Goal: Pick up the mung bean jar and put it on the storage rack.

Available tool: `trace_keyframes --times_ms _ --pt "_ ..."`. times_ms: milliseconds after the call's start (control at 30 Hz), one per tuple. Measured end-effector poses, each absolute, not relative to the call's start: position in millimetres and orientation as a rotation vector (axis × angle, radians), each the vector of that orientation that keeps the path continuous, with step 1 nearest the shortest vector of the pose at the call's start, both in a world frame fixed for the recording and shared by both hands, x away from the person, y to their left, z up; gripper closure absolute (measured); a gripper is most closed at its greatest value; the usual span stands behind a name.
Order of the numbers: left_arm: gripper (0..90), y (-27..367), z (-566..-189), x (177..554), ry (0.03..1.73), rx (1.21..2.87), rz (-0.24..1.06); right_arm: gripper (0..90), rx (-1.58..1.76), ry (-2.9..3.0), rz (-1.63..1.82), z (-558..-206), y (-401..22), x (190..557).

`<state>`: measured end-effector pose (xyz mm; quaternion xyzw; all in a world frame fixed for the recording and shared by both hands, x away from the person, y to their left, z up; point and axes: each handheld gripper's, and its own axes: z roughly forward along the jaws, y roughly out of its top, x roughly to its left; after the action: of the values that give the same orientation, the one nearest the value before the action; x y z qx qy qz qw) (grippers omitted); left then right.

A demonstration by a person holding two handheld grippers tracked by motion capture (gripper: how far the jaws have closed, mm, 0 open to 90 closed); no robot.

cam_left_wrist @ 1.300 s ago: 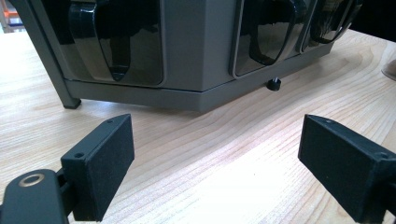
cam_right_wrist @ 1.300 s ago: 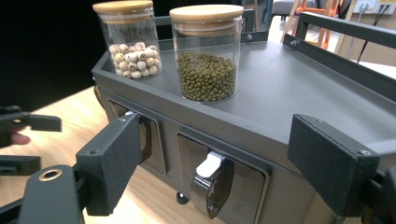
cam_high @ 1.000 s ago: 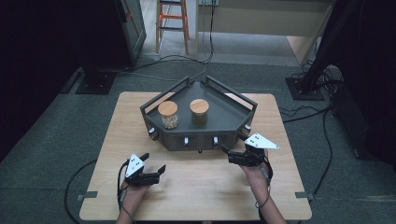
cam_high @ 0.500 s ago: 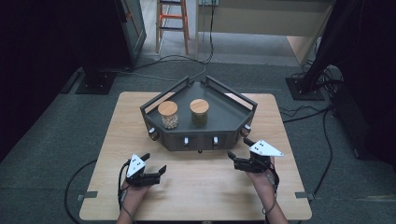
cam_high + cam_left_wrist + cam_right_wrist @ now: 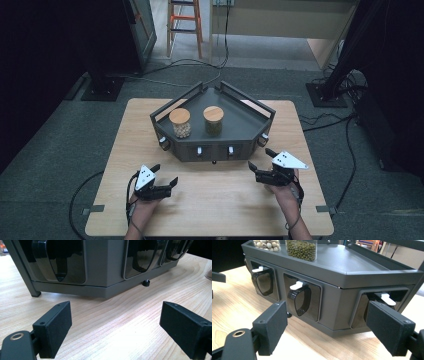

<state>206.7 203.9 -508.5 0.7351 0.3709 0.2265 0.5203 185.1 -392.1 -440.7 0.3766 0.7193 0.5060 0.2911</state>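
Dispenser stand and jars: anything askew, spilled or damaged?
Nothing stands out. Both jars, the pale-seed jar and the green-bean jar, stand upright and lidded on the dispenser stand; no spill on the table.

High view sits up above the near edge of the desk [image 5: 210,210], looking forward and down, far enough back to catch the whole grey dispenser stand [image 5: 212,132] plus the floor behind it. Left gripper view is super low, right up close to the stand's front panel [image 5: 100,267], skimming the wood. Right gripper view is a bit higher, off the stand's front right corner [image 5: 337,312]. All three share that front face.
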Motion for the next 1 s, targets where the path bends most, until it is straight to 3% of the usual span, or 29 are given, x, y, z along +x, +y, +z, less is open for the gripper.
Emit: trace_keyframes --times_ms 1000 --pt "10.6 203 -508 206 0.889 1.769 0.542 16.3 1.069 1.895 1.283 -451 -406 179"
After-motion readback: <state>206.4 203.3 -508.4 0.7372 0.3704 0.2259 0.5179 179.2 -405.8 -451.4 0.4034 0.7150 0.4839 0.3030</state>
